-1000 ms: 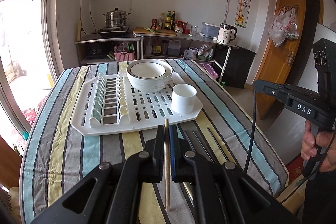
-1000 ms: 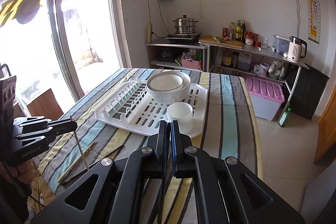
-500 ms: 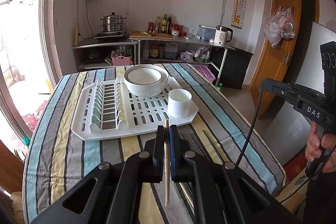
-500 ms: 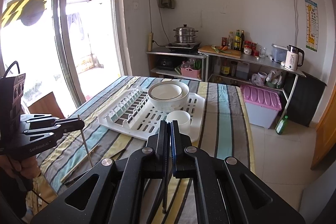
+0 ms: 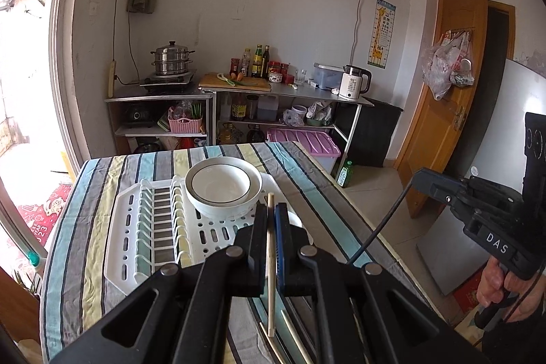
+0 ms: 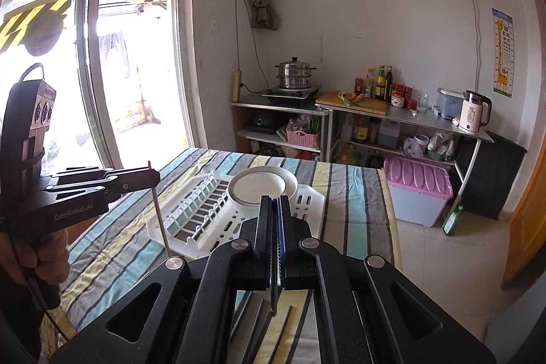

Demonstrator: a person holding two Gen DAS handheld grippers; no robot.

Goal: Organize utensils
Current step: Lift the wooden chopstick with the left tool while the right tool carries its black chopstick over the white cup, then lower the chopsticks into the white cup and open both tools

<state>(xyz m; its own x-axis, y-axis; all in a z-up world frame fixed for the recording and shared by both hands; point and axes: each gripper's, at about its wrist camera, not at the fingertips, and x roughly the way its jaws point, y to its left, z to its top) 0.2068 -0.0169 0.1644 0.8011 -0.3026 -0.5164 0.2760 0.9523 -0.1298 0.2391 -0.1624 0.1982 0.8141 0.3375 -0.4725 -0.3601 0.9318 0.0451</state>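
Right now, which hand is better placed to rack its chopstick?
Left, probably: the left gripper holds its pale chopstick over the table beside the drying rack, while the right gripper, clamping a dark chopstick, appears off the table's side.

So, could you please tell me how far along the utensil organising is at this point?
Done: nothing shows as sorted yet; the white cup is hidden behind the grippers. In hand: the left gripper is shut on a pale wooden chopstick, the right gripper on a thin dark chopstick; both hang clear of the striped tablecloth. Left: more loose chopsticks lie below, near the white plastic dish rack.
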